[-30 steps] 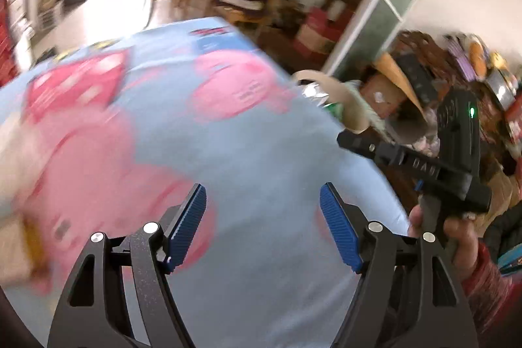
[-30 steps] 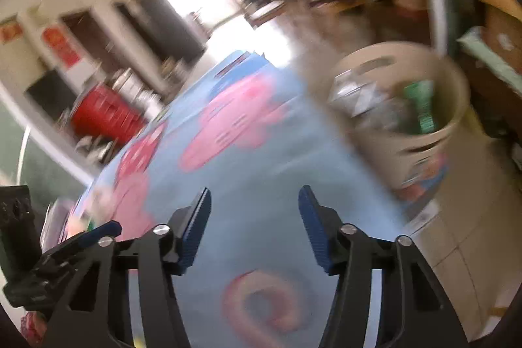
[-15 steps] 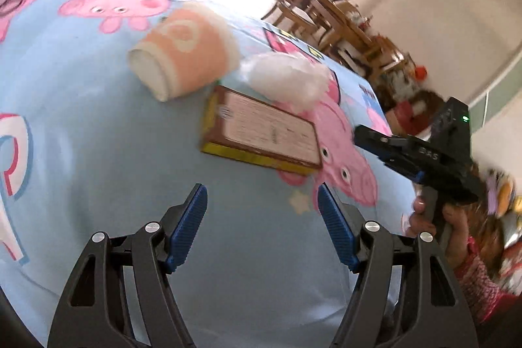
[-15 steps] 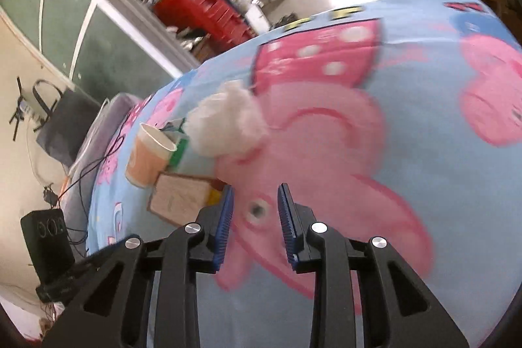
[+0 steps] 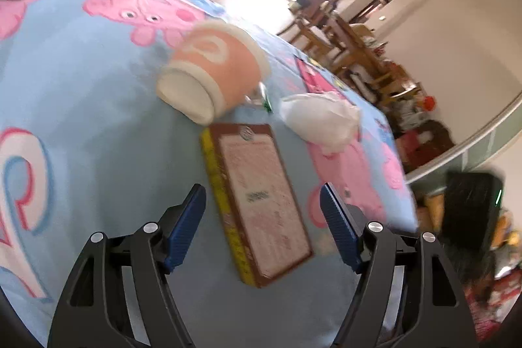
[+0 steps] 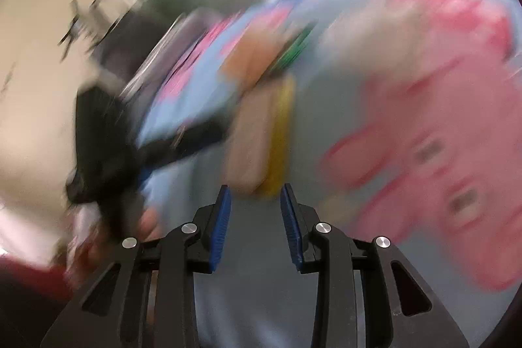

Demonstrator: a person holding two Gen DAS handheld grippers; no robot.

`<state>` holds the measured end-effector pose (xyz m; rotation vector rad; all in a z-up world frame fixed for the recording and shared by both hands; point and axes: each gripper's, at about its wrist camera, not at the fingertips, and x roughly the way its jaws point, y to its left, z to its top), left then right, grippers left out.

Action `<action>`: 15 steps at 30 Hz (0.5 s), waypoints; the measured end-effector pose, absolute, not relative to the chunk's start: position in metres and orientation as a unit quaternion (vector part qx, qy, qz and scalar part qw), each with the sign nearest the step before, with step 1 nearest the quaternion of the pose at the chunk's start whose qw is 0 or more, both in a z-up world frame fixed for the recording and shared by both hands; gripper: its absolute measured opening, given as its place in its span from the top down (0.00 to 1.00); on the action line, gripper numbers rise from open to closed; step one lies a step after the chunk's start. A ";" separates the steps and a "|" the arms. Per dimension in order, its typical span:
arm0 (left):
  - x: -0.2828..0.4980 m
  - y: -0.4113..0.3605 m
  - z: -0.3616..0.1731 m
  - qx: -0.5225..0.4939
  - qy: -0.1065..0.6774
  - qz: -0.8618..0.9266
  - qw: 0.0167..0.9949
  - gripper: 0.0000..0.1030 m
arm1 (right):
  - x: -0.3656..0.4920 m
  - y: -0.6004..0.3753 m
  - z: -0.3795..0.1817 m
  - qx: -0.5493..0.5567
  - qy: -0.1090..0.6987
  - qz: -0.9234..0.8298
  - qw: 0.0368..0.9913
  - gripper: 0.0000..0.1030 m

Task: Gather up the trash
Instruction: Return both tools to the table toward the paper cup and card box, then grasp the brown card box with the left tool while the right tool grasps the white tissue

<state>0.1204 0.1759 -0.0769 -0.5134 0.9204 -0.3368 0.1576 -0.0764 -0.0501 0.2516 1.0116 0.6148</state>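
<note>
In the left wrist view a flat brown box with a yellow edge [image 5: 257, 201] lies on the blue cartoon cloth [image 5: 81, 106]. Behind it an orange paper cup [image 5: 212, 74] lies on its side, and a crumpled white tissue [image 5: 321, 118] sits to the right. My left gripper [image 5: 262, 227] is open, its jaws on either side of the box's near half. The right wrist view is badly blurred; my right gripper [image 6: 256, 217] is partly open and empty, just short of the same box [image 6: 261, 136], with the left gripper [image 6: 182, 145] at the left.
A small green-printed wrapper [image 5: 262, 97] peeks out between cup and tissue. Wooden chairs and a table [image 5: 345, 44] stand beyond the cloth's far edge. The right gripper's black body [image 5: 469, 207] is at the cloth's right edge.
My left gripper has moved forward over the box, which now lies between its jaws. My right gripper has swung left toward the box and opened a little wider.
</note>
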 end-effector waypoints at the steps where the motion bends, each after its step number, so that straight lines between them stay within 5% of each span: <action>1: 0.121 0.173 -0.076 -0.232 0.439 -0.152 0.855 0.31 | 0.171 -0.089 -0.041 0.119 0.450 0.250 0.849 0.49; 2: 0.120 0.166 -0.073 -0.217 0.439 -0.147 0.859 0.30 | 0.184 -0.098 -0.035 0.122 0.427 0.218 0.869 0.32; 10: 0.119 0.111 -0.076 -0.115 0.457 -0.107 0.875 0.23 | 0.257 -0.070 -0.064 0.080 0.478 0.162 0.860 0.32; 11: 0.118 0.106 -0.076 -0.100 0.456 -0.098 0.879 0.24 | 0.252 -0.064 -0.069 0.063 0.484 0.158 0.858 0.46; 12: 0.117 0.102 -0.078 -0.086 0.454 -0.090 0.882 0.26 | 0.249 -0.067 -0.072 0.052 0.490 0.159 0.855 0.84; 13: 0.115 0.101 -0.079 -0.075 0.451 -0.084 0.885 0.35 | 0.242 -0.065 -0.076 0.045 0.495 0.163 0.852 0.94; 15: 0.113 0.095 -0.081 -0.056 0.437 -0.093 0.893 0.37 | 0.218 -0.077 -0.074 0.059 0.485 0.170 0.856 0.94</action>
